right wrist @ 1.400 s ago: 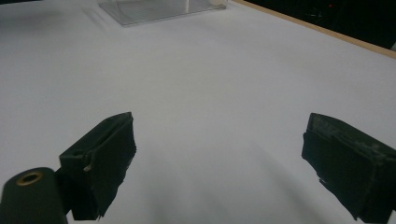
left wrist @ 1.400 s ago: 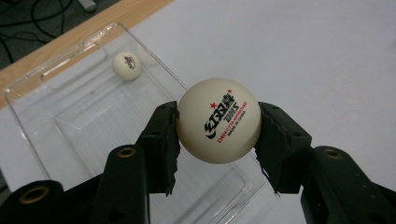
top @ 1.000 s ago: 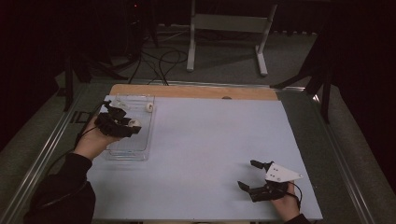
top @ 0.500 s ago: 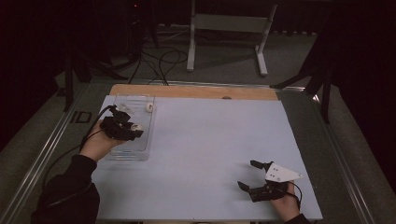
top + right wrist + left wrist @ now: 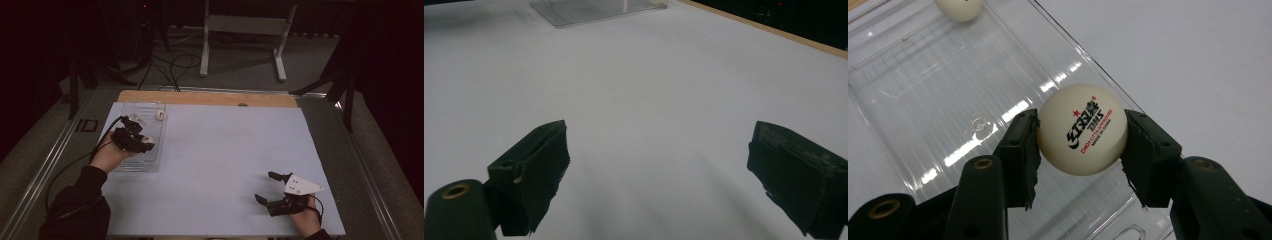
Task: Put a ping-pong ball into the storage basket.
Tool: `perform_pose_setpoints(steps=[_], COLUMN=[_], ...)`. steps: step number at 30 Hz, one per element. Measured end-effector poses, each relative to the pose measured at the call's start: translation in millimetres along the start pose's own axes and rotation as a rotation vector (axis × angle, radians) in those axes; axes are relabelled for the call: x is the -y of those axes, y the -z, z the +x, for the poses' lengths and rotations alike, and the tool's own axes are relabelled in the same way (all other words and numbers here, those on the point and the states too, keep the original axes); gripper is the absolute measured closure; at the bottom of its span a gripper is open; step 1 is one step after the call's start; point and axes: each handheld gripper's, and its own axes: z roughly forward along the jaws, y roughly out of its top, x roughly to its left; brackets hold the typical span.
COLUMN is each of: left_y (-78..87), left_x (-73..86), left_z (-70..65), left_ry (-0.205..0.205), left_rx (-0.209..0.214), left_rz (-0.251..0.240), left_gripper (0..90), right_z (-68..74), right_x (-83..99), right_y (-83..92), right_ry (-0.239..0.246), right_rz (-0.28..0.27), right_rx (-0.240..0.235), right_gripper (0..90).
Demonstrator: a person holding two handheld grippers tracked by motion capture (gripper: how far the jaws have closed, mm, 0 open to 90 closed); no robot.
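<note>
- The left gripper (image 5: 1082,135) has its two black pads pressed against opposite sides of a white ping-pong ball (image 5: 1082,129), one pad on each flank, so the ball is clamped between them (its printed logo with a small red star faces the camera of the left gripper view).
- The held ping-pong ball hangs over a clear plastic tray (image 5: 938,100), above the tray's edge that borders the white table surface (image 5: 1188,55).
- A second ping-pong ball (image 5: 959,7) lies inside the tray at its far end, well apart from the clamped one; in the high view it shows as a small white ball (image 5: 160,115) near the tray's far right corner.
- In the high view the left gripper (image 5: 142,142) sits over the tray (image 5: 150,162), held by the person's left hand (image 5: 107,155), with a dark sleeve (image 5: 75,210) behind it.
- The right gripper (image 5: 659,170) stands with its jaws spread wide and nothing between them, pointing across bare table.
- In the high view the right gripper (image 5: 267,187) rests near the table's front right, well apart from the tray.
</note>
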Motion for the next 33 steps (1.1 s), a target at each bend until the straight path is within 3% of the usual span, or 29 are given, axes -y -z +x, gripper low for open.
perform_pose_setpoints(steps=[23,31,33], left_y=[-19.9,-26.8,-27.1], left_x=[-2.6,-3.3,-4.2], left_z=[1.4,3.3,3.4], left_ry=[0.0,0.017,0.033], left_rx=[0.007,0.015,-0.002], left_rz=[0.094,0.126,0.126], left_gripper=[52.2,52.1,52.0], right_z=[-0.7,-1.0,-1.2], right_x=[0.4,0.6,0.7], right_y=[0.1,0.4,0.3], right_ry=[-0.006,-0.006,-0.004], right_rz=[0.002,0.0,0.0], right_rx=[0.001,0.002,0.002], right_gripper=[9.5,9.5,9.5])
